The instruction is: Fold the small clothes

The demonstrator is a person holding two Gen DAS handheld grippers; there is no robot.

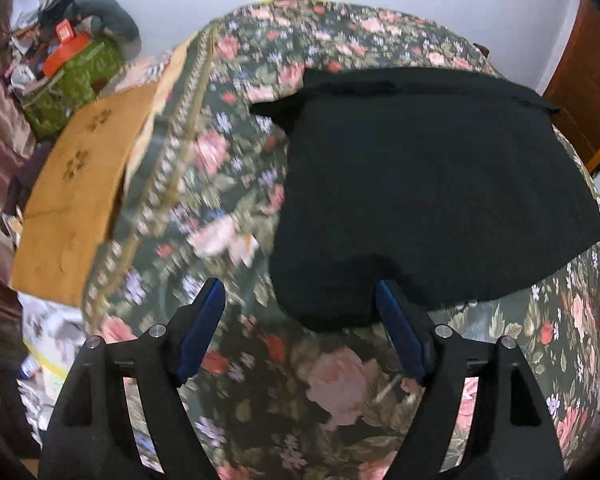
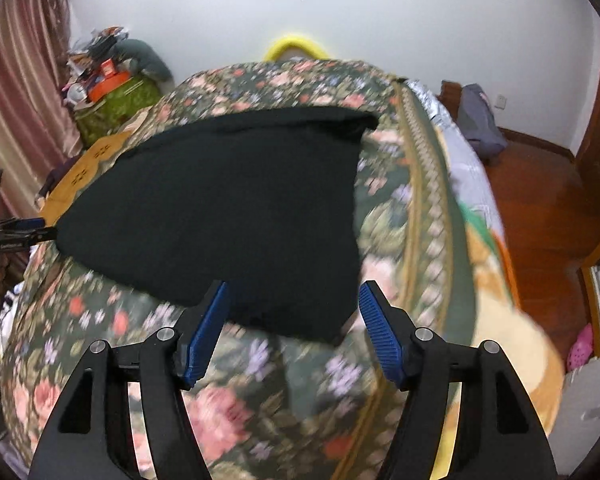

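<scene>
Lying flat on floral bedspread [image 1: 236, 128], black garment [image 1: 420, 184] before both splayed, empty grippers [image 1: 300, 320] [image 2: 294, 320].

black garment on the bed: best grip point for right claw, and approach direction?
Take the garment at its near lobe, which points toward the open right claw. Come in low from the near side; that edge seems slightly raised off the bedspread, so one finger could slide under.

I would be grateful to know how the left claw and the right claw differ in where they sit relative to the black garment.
The left claw sits at the black garment's near left lobe, its right pad touching the hem; the right claw frames the garment's near right corner. Floral bedspread fills most of the left claw's gap; cloth fills more of the right's. Both are open, gripping nothing.
</scene>
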